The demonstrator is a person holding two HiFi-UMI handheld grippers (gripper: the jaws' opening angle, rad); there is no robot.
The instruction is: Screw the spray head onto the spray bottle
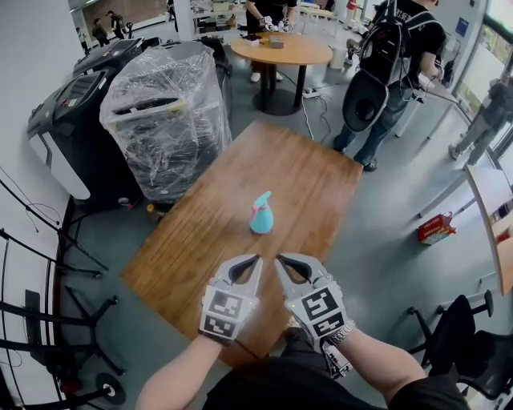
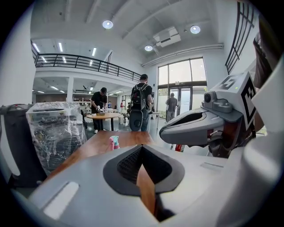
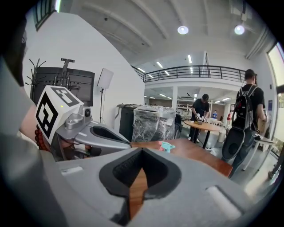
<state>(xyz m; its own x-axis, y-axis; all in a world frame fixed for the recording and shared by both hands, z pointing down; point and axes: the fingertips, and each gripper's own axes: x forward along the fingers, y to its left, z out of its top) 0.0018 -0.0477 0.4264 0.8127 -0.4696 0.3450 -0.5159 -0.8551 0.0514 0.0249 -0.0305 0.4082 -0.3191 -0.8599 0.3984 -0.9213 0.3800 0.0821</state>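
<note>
Both grippers sit side by side over the near edge of the bench (image 1: pixel 304 176), tips angled toward each other.

Left gripper (image 1: pixel 254 263): jaws closed together, nothing between them.

Right gripper (image 1: pixel 281 263): jaws likewise closed on nothing.

The tips of the two pairs are near each other but apart.

Bottle (image 1: pixel 261 214): teal and pink, upright on the bench, ahead of both jaw tips and roughly on the line between them, clear of both. Spray head on top; tightness cannot be told.

Beyond the bottle, left of the left jaws: film-wrapped machine (image 1: pixel 164 112) on the floor by the bench edge.

Right of the right jaws, on the floor: red box (image 1: pixel 435 228).

Farther ahead: round table (image 1: pixel 280 50) with a person (image 1: pixel 271 12) at it, and a person with a backpack (image 1: pixel 393 56) to its right.
</note>
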